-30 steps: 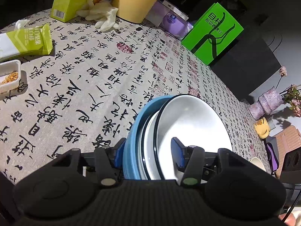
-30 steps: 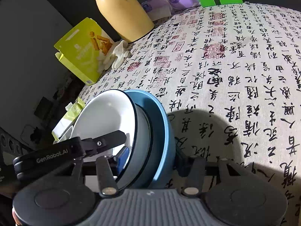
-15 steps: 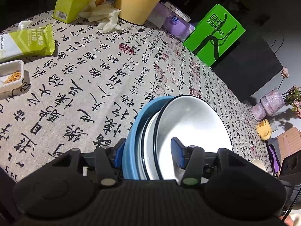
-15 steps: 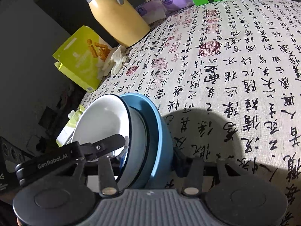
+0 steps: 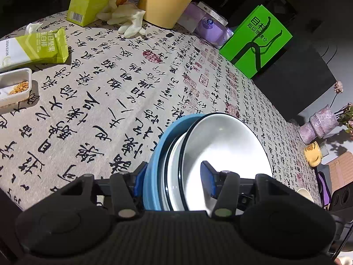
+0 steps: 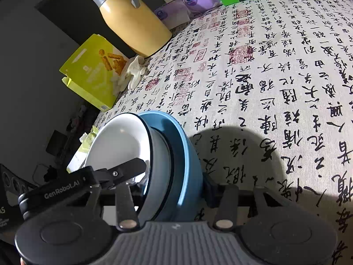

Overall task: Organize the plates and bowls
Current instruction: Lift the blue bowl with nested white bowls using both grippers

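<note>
Plates and bowls are gathered into one nested stack: a white bowl [image 5: 222,145] sits innermost, at least one more white dish with a dark rim comes behind it, and a blue plate [image 5: 163,145] forms the outer layer. The stack is held on edge above the calligraphy-print cloth of the desk [image 5: 92,101], clear of its surface, with its shadow on the cloth in the right wrist view.

Both tools carry it together. The left hand-held gripper [image 5: 174,176] is clamped across the whole stack, one blue pad on the back of the blue plate and the other inside the white bowl. The right hand-held gripper [image 6: 172,190] grips the same stack from the opposite rim, one finger against the blue plate [image 6: 176,154] and the other inside the white bowl [image 6: 119,141].

The step in hand appears to be transport of the finished stack. Next it likely needs tilting back to level, both hands turning together so the dishes do not slide apart, then lowering onto a free patch of cloth, away from the yellow jug [image 6: 132,19] and snack box [image 6: 92,70] at the far edge.
</note>
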Tool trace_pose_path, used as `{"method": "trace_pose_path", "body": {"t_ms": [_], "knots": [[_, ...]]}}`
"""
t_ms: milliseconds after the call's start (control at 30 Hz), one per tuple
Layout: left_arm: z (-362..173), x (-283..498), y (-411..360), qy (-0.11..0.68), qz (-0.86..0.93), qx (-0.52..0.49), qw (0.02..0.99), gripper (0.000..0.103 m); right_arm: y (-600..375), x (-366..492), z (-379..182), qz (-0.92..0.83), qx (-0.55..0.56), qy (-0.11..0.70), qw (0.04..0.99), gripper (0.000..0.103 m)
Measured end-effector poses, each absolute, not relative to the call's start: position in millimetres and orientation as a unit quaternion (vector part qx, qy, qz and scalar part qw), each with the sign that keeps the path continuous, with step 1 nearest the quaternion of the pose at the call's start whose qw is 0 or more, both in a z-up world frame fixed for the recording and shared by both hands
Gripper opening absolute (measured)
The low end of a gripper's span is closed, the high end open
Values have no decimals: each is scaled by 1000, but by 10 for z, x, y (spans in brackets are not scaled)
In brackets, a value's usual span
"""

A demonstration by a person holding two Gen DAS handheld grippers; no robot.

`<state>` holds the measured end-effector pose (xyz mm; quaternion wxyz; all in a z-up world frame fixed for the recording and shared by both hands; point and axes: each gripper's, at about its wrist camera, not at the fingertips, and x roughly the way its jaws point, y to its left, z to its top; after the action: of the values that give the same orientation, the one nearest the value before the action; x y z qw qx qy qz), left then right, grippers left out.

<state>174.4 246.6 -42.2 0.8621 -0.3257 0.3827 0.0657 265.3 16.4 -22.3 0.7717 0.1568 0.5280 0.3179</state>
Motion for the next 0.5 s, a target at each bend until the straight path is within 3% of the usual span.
{"method": "trace_pose_path", "body": {"t_ms": [500], "knots": [[-376,1759,2421,383,68,-323,863,52,104,2635,-188,313,163,528,773,45]]}}
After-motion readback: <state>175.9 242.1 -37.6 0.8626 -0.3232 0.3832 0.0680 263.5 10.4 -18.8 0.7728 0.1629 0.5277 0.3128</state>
